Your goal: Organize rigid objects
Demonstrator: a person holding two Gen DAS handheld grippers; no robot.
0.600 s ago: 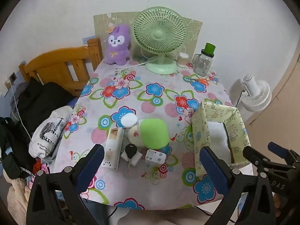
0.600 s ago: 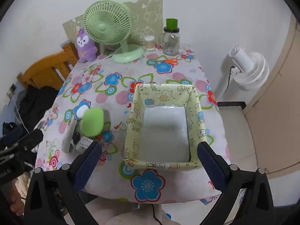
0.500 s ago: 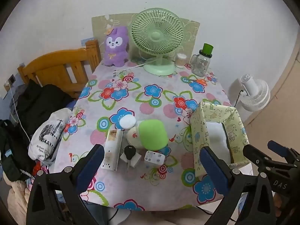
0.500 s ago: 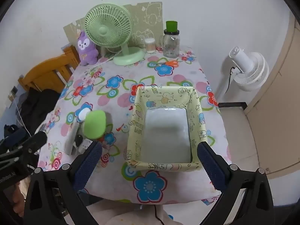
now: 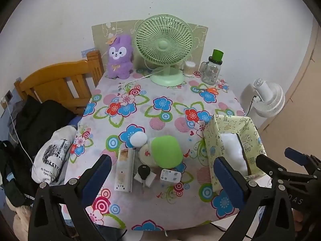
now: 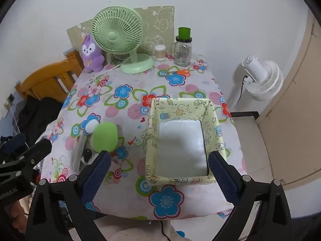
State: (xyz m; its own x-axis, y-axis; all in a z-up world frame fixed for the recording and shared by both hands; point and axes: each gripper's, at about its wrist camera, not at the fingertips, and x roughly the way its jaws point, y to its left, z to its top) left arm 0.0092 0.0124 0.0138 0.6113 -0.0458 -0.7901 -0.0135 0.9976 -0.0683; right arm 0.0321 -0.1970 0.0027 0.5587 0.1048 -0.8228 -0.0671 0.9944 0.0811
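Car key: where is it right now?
Left wrist view: the car key lies on the table's near left part, between the white remote and the white adapter, just in front of the green case.

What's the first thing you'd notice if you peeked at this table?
Probably the flowery tablecloth, then the mint-green desk fan at the back beside a purple plush bunny. Nearer the front sit a bright green pouch atop a small pile, and an empty yellow cartoon-print box on the right.
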